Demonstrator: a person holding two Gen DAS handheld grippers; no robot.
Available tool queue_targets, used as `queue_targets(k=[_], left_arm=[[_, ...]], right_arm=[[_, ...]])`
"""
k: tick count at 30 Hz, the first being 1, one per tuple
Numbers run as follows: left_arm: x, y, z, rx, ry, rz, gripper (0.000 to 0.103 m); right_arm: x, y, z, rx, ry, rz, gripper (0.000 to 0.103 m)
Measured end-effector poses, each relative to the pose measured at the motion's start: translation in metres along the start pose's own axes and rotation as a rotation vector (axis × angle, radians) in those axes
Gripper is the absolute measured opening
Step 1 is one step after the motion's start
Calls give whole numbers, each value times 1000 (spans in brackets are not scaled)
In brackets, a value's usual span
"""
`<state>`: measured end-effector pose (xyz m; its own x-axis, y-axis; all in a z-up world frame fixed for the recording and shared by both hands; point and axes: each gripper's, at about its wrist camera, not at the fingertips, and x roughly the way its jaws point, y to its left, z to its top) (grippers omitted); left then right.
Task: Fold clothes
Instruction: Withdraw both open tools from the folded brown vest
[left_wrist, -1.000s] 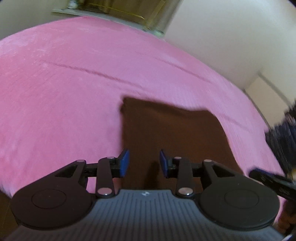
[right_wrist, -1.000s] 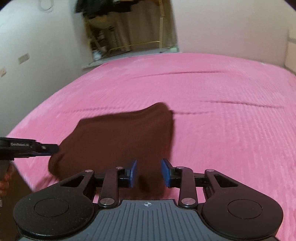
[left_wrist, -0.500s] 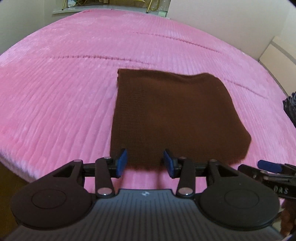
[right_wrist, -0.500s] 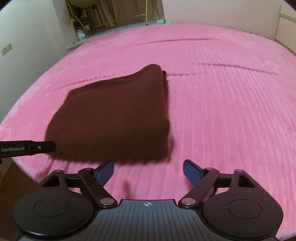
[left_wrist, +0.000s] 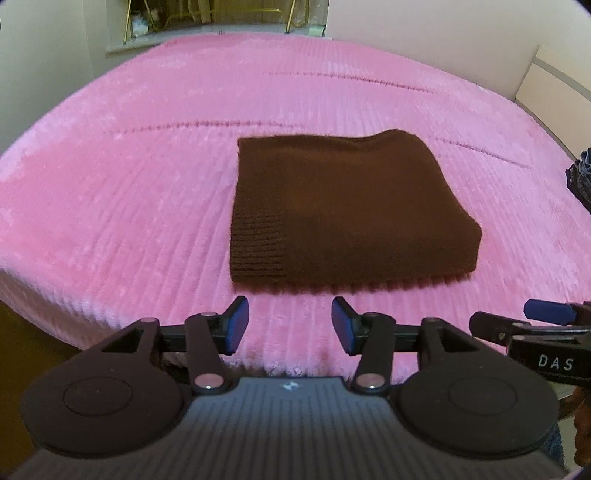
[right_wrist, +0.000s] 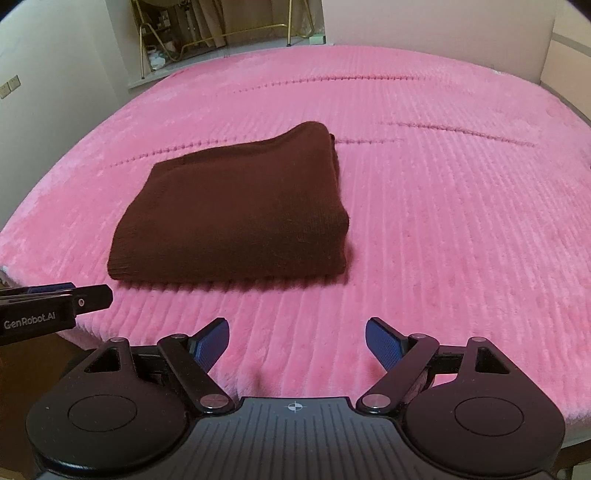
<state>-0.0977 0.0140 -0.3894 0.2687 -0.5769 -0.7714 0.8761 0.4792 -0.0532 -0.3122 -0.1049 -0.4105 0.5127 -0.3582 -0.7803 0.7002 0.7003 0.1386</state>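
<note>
The left gripper (left_wrist: 290, 325) and right gripper (right_wrist: 295, 345) are held open and empty. Just ahead, a folded brown sweater (left_wrist: 340, 218) is laid flat on the pink bed (left_wrist: 129, 177), apparently released as finished.

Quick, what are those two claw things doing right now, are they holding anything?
Left gripper: open, holding nothing, just short of the folded brown sweater.
Right gripper: open wide, holding nothing, over the pink bedspread.
</note>
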Motion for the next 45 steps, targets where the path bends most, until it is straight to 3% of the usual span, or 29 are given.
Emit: queue_targets(k=[24,45], left_arm=[[-39,-7,-7,45,-82,-30,50],[5,-6,-10,39,20,-27,51]], right_arm=[[-30,6,-10,0,-25,-49,84],[14,-4,-12,16,83,-68,84]])
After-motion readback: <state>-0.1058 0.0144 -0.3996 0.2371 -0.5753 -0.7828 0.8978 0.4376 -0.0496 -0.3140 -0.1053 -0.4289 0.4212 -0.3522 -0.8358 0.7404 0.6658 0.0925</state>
